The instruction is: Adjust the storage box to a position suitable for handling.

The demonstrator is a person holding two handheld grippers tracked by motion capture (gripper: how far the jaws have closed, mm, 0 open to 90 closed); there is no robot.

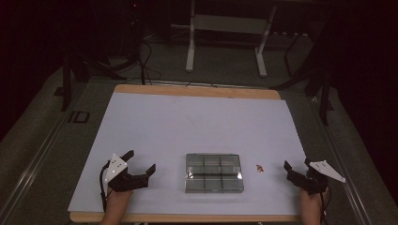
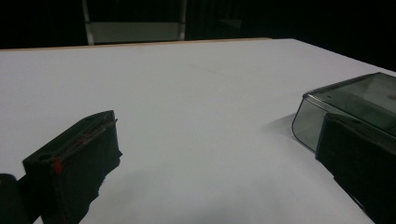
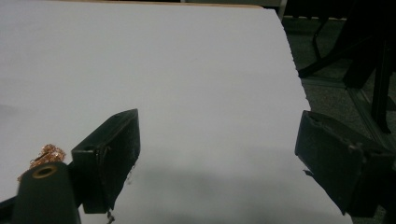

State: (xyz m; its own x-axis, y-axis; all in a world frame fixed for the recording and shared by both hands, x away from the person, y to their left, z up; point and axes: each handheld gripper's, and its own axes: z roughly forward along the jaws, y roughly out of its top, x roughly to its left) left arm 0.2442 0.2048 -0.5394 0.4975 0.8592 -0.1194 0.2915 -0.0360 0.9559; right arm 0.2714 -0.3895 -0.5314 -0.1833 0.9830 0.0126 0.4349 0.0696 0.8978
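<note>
A clear smoky plastic box [image 1: 213, 172] with a grid of compartments lies flat near the table's front edge, lid closed. Just right of it sits a small crumpled copper-coloured piece [image 1: 259, 168]. My left gripper [image 1: 141, 161] rests to the left of the box, open, with nothing between its fingers. In the left gripper view the box [image 2: 355, 100] shows behind the right jaw of the left gripper [image 2: 219, 133]. My right gripper [image 1: 296, 163] stands open at the right of the copper piece, apart from it. The copper piece [image 3: 46, 155] shows beside the left jaw of the right gripper [image 3: 219, 137].
A white sheet [image 1: 202, 126] covers the wooden table, whose edge [image 1: 197, 89] shows at the back. Beyond it stand a metal frame's legs [image 1: 190, 51] and cables on a dark floor. The right gripper is close to the sheet's right edge [image 1: 300, 140].
</note>
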